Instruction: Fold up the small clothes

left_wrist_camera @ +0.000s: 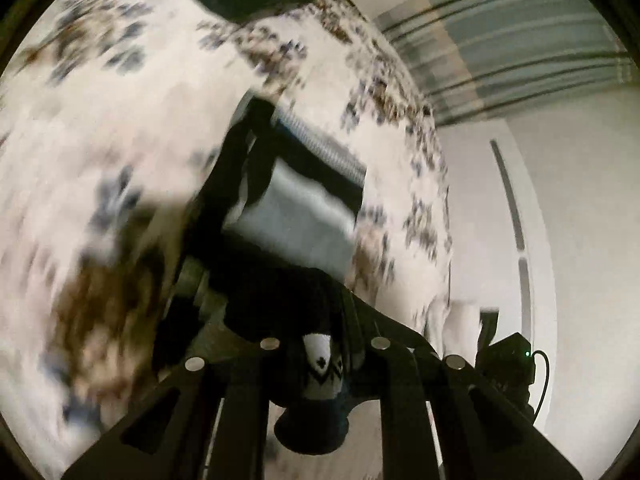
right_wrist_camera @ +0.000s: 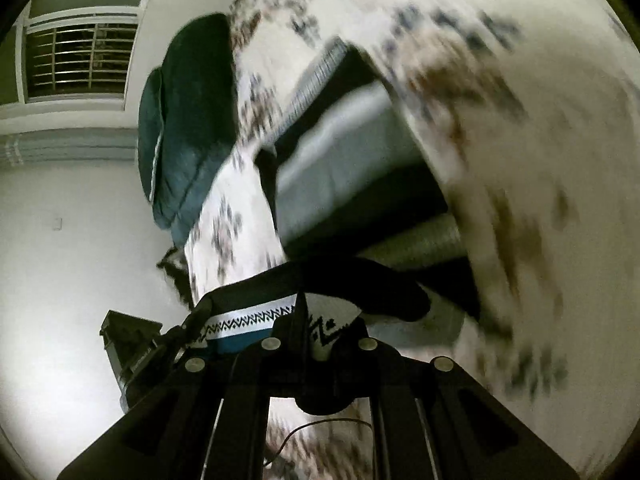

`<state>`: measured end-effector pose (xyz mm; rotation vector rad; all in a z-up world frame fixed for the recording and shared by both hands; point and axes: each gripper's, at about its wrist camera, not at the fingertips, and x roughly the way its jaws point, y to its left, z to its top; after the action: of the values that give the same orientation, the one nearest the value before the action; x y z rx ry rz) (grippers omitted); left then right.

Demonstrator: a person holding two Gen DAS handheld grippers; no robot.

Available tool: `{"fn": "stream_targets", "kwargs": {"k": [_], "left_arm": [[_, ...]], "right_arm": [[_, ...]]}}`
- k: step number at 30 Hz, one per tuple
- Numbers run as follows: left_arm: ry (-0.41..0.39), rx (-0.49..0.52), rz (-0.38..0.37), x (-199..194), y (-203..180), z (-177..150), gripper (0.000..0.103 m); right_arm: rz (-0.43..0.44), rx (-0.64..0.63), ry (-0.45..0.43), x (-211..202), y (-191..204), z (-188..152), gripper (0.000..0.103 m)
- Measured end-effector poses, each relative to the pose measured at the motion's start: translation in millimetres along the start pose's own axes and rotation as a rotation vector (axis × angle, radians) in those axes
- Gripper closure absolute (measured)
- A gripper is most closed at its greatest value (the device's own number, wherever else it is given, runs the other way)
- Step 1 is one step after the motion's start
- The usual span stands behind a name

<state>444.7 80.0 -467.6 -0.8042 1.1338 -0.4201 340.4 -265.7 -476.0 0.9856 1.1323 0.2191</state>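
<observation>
1. So the thing getting folded is a dark knit garment [left_wrist_camera: 292, 208] with a pale grey panel, black edging and a ribbed band. It's spread over a bedspread [left_wrist_camera: 120, 140] that's white with blue and brown flower print. Both views are pretty motion-blurred, so the finer detail is a wash.

2. In the left wrist view, the left gripper [left_wrist_camera: 322, 354] has its jaws pulled together on the near edge of the garment. You can see a white patterned strip of the fabric bunched right in the gap, with a dark lump of cloth hanging just under the fingers. The rest of the garment runs up and away from the gripper across the bed.

3. The right wrist view is the same deal: the right gripper [right_wrist_camera: 314, 338] is clamped on the garment's edge, where a white band with a black zigzag and a bit of blue below it sits right at the fingertips. The band stretches off to the left toward the other gripper's dark body, which shows at the picture's left.

4. The main grey panel sits just beyond the right gripper, tilted up off the bed at the near end.

5. A dark teal pillow [right_wrist_camera: 184, 120] lies at the far end of the bed, well apart from both grippers.
</observation>
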Motion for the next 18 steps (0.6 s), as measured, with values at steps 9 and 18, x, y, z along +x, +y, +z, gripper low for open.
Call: {"fn": "stream_targets", "kwargs": {"k": [9,18], "left_arm": [[0.037,-0.082,-0.017,94,26,150,0.082],[-0.015,-0.118,-0.013,102,54,187,0.05]], "right_arm": [[-0.018,0.031,-0.058,92,42,173,0.093],[-0.002,0.055,-0.08,108,35,224,0.049]]}}
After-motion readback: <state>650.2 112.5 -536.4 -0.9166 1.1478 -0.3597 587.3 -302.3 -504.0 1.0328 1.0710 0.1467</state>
